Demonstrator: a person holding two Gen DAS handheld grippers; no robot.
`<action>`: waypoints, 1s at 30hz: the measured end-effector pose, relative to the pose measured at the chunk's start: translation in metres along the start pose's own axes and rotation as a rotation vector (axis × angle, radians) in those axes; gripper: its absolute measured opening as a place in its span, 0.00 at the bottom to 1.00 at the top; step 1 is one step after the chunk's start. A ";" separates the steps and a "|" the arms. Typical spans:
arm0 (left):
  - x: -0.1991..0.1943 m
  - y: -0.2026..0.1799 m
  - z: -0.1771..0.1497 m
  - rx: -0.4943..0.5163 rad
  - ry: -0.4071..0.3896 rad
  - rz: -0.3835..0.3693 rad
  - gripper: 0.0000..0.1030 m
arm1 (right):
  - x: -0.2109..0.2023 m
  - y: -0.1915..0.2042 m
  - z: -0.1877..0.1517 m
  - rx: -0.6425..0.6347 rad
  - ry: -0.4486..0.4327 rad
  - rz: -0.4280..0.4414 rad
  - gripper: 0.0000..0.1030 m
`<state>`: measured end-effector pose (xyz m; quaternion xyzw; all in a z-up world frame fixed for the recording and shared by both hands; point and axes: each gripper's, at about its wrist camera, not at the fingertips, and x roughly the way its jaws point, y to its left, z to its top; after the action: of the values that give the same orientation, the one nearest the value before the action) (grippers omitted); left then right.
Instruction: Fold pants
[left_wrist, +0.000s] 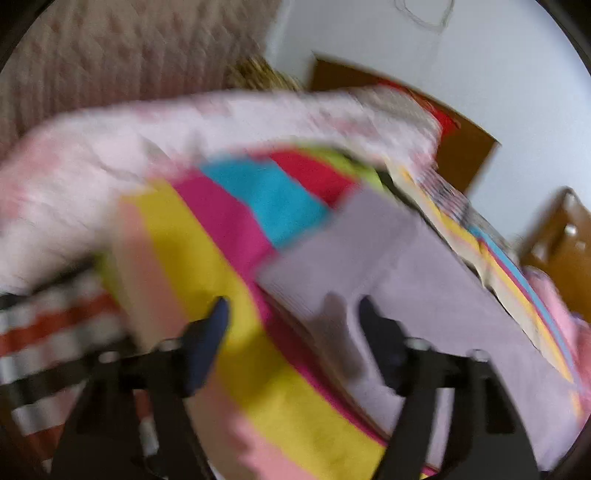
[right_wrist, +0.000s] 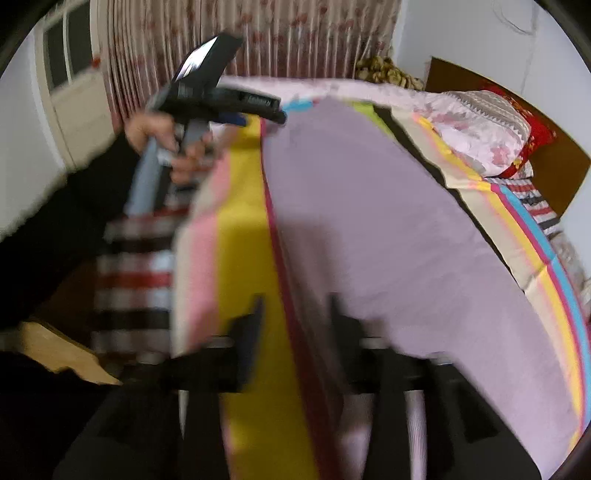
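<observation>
The lilac pants (right_wrist: 388, 229) lie spread flat along the striped bedsheet (right_wrist: 243, 229), their long edge running beside the near edge of the bed and their far end reaching toward the pillows (right_wrist: 476, 125) at the headboard end. They look light, soft and limp, with a fine ribbed knit, so expect them to sag and drag rather than hold a crease; my guess is the safest hold is right at a hem or corner, both layers pinched together.

Your left gripper (left_wrist: 291, 317) hangs tilted down over the pants' near corner (left_wrist: 280, 273), fingers spread, nothing pinched; the right-hand pad sits over the fabric, the other over the yellow stripe. Whether it touches the cloth, the blur won't let me say.

Your right gripper (right_wrist: 295, 314) is angled down at the pants' long edge, fingers apart and straddling that edge, not pressing on it.

From the right wrist view, your left hand (right_wrist: 162, 136) grips its handle near the far side.
</observation>
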<state>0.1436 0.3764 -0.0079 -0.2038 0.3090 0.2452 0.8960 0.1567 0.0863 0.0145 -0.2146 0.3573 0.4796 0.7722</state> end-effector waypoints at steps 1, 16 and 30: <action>-0.023 -0.006 0.001 0.013 -0.058 -0.017 0.77 | -0.013 -0.006 -0.003 0.041 -0.036 0.005 0.49; -0.032 -0.150 -0.107 0.594 0.170 -0.259 0.83 | -0.034 -0.038 -0.077 0.288 0.115 -0.201 0.47; -0.035 -0.164 -0.108 0.593 0.240 -0.174 0.93 | -0.139 -0.102 -0.188 0.687 0.136 -0.577 0.55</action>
<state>0.1630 0.1792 -0.0283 0.0129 0.4515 0.0411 0.8912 0.1431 -0.1679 -0.0040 -0.0679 0.4713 0.0831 0.8754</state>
